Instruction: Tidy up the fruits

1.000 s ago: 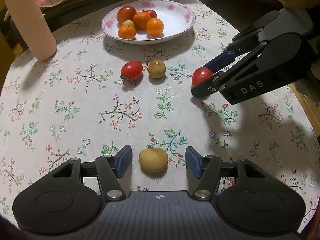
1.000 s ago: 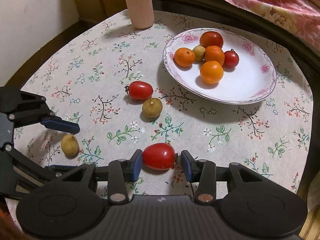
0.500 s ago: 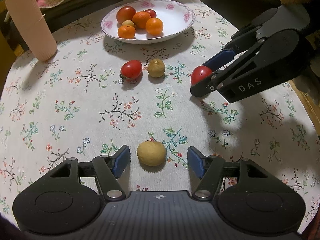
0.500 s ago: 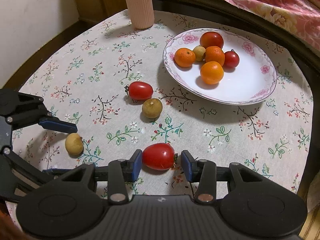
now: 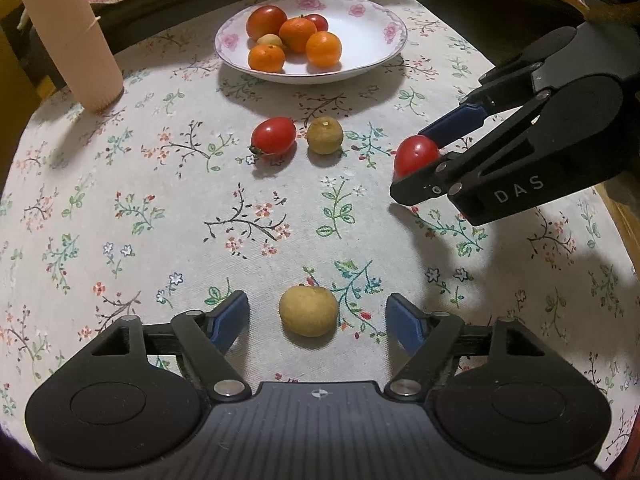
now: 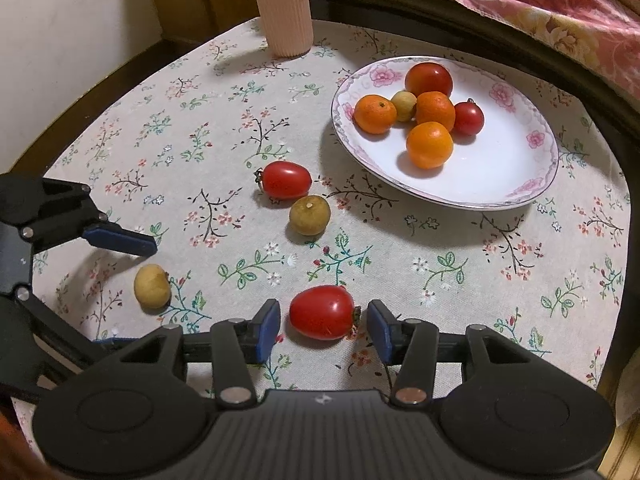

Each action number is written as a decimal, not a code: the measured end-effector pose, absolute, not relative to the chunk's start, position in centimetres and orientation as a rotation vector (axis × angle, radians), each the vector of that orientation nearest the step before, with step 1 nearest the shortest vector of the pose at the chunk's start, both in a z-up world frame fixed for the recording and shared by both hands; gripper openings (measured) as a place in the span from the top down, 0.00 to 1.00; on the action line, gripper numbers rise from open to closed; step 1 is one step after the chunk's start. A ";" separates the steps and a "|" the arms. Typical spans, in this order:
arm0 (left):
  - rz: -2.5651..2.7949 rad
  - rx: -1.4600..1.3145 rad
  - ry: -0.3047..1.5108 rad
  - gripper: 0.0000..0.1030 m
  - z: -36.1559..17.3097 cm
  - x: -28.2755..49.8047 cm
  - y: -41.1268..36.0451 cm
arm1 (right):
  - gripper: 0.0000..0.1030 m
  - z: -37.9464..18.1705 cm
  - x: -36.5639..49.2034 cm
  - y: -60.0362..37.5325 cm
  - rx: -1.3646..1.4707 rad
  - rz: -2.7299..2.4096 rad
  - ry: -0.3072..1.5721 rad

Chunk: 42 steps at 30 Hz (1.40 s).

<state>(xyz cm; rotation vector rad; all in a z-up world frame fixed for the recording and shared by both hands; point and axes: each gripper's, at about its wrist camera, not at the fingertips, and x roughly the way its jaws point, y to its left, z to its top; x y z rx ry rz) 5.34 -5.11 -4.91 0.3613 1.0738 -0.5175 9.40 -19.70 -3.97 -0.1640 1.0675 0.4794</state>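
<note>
2 grippers are in your hands over the round table with the floral cloth (image 5: 120, 208), and both have just been opening their jaws around a fruit without touching it. Your left gripper (image 5: 318, 316) has its blue pads spread wide, and the small tan round fruit (image 5: 308, 310) sits on the cloth between them with clear gaps on both sides. Your right gripper (image 6: 323, 322) likewise stands with its jaws apart, and the red oval cherry tomato (image 6: 322, 311) lies on the cloth between the pads, a narrow gap showing on each side. From the left wrist view this tomato (image 5: 416, 155) sits at the right of the table between the right gripper's fingers. Farther out, near the middle of the cloth, a second red oval tomato (image 5: 274, 135) lies just beside a dull olive-brown round fruit (image 5: 325, 135), the tomato on the left. At the far side stands the white plate with pink flowers on its rim (image 5: 372, 32), holding 6 fruits: 3 orange mandarins, 2 red tomatoes and 1 small pale yellow fruit, clustered toward its left half. At the far left a tall ribbed pale pink cylinder (image 5: 70, 36) stands upright on the cloth, well apart from the plate.
</note>
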 end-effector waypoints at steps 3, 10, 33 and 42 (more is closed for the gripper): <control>-0.518 0.355 1.074 0.18 -5.0 5.4 -5.2 | 0.53 -3.9 9.5 -19.7 -0.162 0.478 1.072; -0.540 0.352 1.070 0.27 -5.0 5.1 -5.7 | 0.55 -3.9 9.6 -19.7 -0.165 0.473 1.073; -0.548 0.370 1.064 0.59 -4.5 4.5 -5.4 | 0.62 -3.8 9.1 -19.8 -0.172 0.460 1.072; -0.536 0.374 1.057 0.63 -4.5 4.3 -5.2 | 0.62 -3.9 9.1 -19.5 -0.183 0.454 1.071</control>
